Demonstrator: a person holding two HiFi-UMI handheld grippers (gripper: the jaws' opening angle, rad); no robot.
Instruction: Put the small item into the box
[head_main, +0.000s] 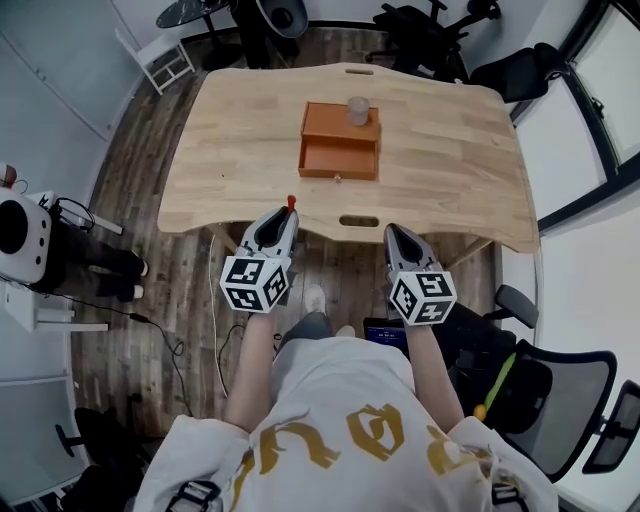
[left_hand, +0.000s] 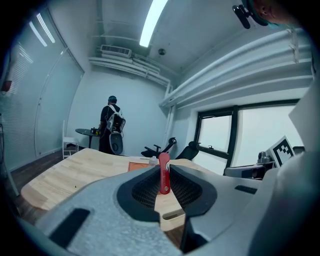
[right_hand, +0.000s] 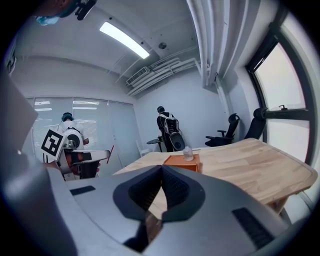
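Red small item (left_hand: 164, 174) is pinched upright between the jaws of the left gripper (head_main: 289, 214), low centre of the head view, right at the near edge of the wooden table (head_main: 450, 150). Next to it the right gripper (head_main: 392, 232) has its jaws pressed together with nothing in them. The orange box (head_main: 339, 158) sits open mid-table, upper centre, with a clear little jar (head_main: 358, 110) at its far rim.
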